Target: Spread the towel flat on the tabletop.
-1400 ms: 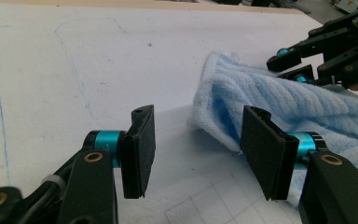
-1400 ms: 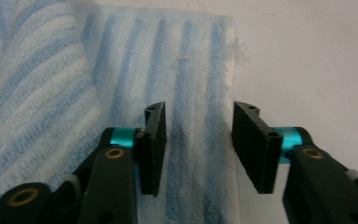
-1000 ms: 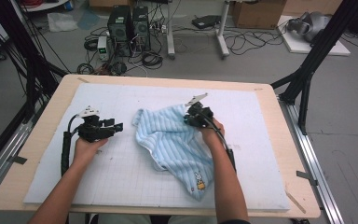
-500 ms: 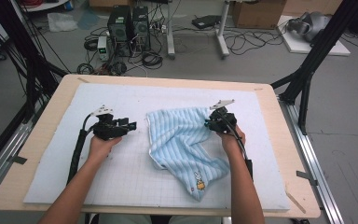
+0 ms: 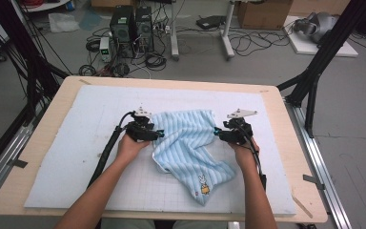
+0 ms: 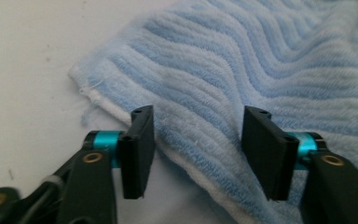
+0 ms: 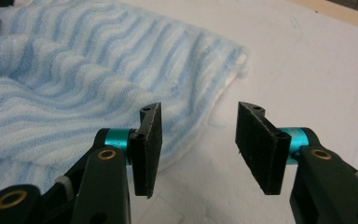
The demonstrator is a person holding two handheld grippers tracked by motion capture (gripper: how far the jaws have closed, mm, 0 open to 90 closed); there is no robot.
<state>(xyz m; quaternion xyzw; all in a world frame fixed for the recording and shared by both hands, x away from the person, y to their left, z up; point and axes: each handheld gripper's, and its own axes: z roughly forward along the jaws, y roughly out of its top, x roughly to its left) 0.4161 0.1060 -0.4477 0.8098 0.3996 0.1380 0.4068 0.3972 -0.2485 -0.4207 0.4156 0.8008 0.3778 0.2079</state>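
High view, worktop: a pale wooden worktop (image 5: 38,143) is carrying a white gridded mat (image 5: 76,157).
Left claw: the left claw (image 5: 159,135) is sitting at the towel's left edge, its jaws standing apart over the hem without pressing it.
Towel: a light-blue-and-white striped terry towel (image 5: 188,143) is lying rumpled mid-mat between both claws, its cartoon-patch corner pointing toward the person.
Right claw: the right claw (image 5: 216,131) is sitting just beside the towel's right edge; its jaws have just been opening, with bare mat between them.
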